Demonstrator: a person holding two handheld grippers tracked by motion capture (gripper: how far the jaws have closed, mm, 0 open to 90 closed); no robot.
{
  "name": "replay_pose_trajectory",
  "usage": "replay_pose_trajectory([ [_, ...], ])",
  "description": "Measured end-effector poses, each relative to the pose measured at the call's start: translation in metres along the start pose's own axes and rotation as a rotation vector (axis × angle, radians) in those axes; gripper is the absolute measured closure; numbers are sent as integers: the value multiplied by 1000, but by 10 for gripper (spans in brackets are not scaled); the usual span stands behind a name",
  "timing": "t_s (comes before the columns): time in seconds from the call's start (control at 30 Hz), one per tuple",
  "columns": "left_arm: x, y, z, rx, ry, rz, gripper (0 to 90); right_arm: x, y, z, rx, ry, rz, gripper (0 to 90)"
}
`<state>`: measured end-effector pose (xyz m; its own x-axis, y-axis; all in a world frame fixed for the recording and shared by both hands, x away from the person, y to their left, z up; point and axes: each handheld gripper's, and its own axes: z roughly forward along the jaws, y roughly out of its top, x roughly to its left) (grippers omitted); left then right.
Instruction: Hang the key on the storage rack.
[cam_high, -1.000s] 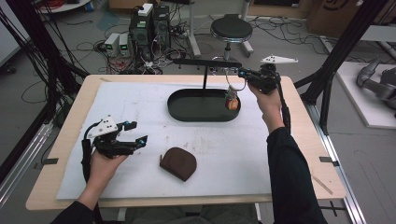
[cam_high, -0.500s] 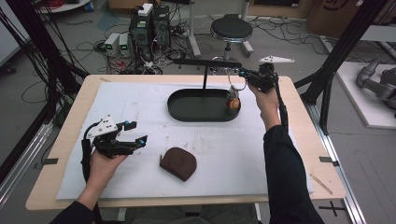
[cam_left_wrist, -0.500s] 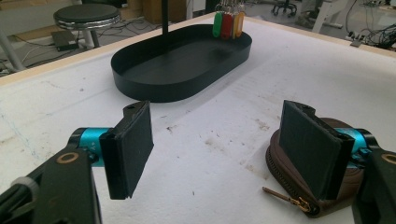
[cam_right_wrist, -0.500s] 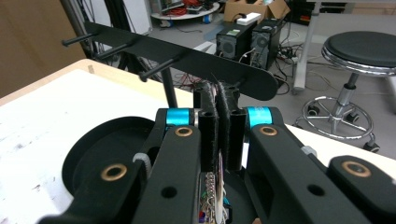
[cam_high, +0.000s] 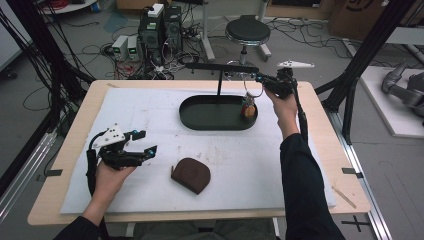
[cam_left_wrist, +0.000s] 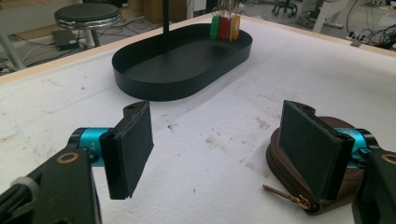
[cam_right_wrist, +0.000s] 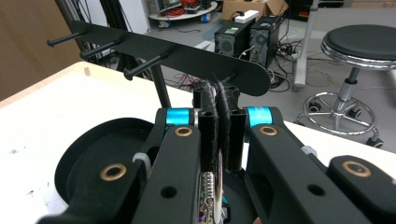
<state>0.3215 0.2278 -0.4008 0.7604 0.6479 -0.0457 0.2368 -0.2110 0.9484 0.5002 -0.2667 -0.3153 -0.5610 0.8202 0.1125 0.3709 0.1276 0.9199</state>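
The left gripper (cam_high: 146, 140) rests low over the white mat in the person's left hand. Its jaws stand wide apart and nothing is between them. Just to the right of its right jaw lies a brown zip pouch (cam_high: 191, 174), which is not touched. This hand has no part in the step, so it is best to keep it quiet where it is.

Farther ahead of that gripper stands the black oval tray (cam_high: 200, 123). A thin post rises from it and carries the flat rack (cam_right_wrist: 187, 56) with its short pegs (cam_right_wrist: 144, 65).

The work is at the right end of the rack. The right gripper (cam_high: 260, 78) is pressed shut on the metal ring (cam_right_wrist: 210, 186) of a bunch of key tags (cam_high: 247, 109). The tags hang straight down below its jaws, over the right end of the tray and just under the end of the rack. In the right gripper view the jaw tips are very near to the rack's end. I cannot tell if the ring is already over a peg, because the jaws hide that place.

I judge that the step is to hang the ring on a peg. To do it well:

- Keep the grip firm.
- Hold the ring's opening square to the peg.
- Move slowly along the peg's line until the ring sits behind the tip.
- Let the tags stop swinging, and only then open the jaws.

A push from the side could shake the light rack.
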Motion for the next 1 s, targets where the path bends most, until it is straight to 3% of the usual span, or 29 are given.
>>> replay_pose_trajectory([
  [0.33,0,0,0,3,-5,3,264,2,0,-1,11,-73,-28,828],
  [0.5,0,-1,0,7,-5,5,264,4,3,-10,21,-117,-50,666],
  [0.57,0,-1,-1,5,-4,3,264,8,2,-21,23,-132,-94,553],
  [0.73,2,-1,-3,4,2,2,264,11,-2,-37,54,-108,-95,445],
  [0.83,4,-1,-4,6,5,2,264,18,-10,-52,17,-95,-121,446],
  [0.93,5,-1,-3,7,6,3,264,21,-16,-63,71,-64,-98,398],
  [1.0,5,-1,-1,7,9,2,264,27,-26,-77,20,-55,-134,420],
])
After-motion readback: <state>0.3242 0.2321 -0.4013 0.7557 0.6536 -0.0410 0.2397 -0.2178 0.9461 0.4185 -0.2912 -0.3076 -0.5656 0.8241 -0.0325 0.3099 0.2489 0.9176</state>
